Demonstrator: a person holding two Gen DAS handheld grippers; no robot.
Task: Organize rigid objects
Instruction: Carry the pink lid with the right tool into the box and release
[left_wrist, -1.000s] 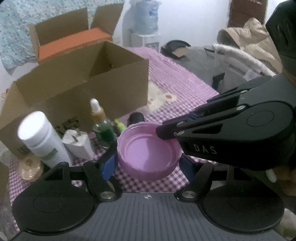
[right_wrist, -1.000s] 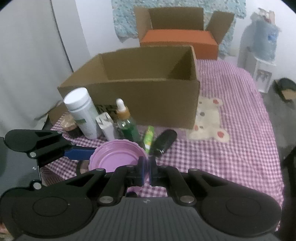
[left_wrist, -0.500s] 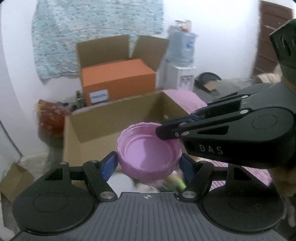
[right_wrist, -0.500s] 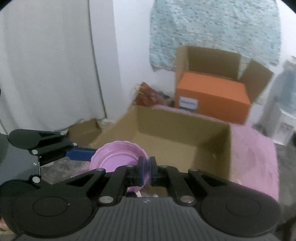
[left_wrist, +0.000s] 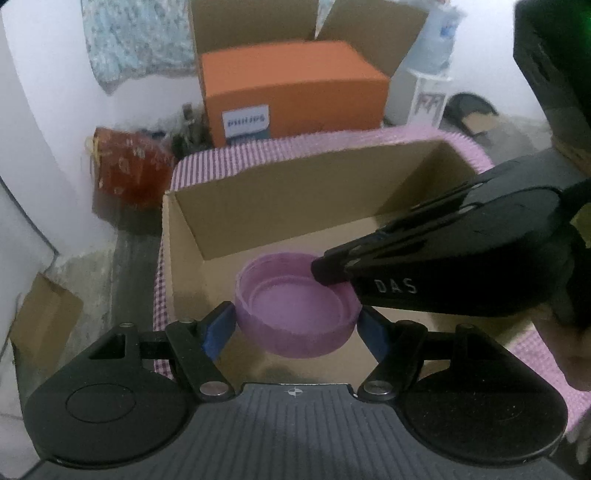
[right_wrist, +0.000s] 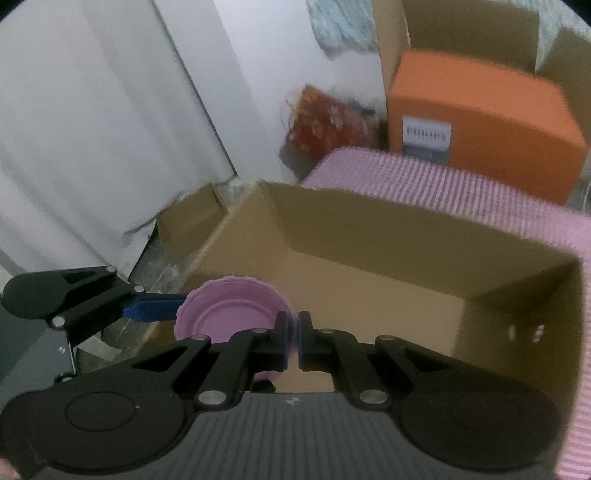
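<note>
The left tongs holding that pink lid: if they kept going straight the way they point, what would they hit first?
Probably the bare cardboard floor of the open cardboard box; the left tongs angle down into it with the pink lid, though depth is unclear.

One purple lid (left_wrist: 298, 314), two cardboard boxes (left_wrist: 288, 192), two grippers (left_wrist: 295, 328).

"PHILIPS" in blue on a white label on the near face of the orange box (left_wrist: 291, 92) at the far side, "DAS" in pale letters on the right gripper (left_wrist: 323, 275) body
</note>
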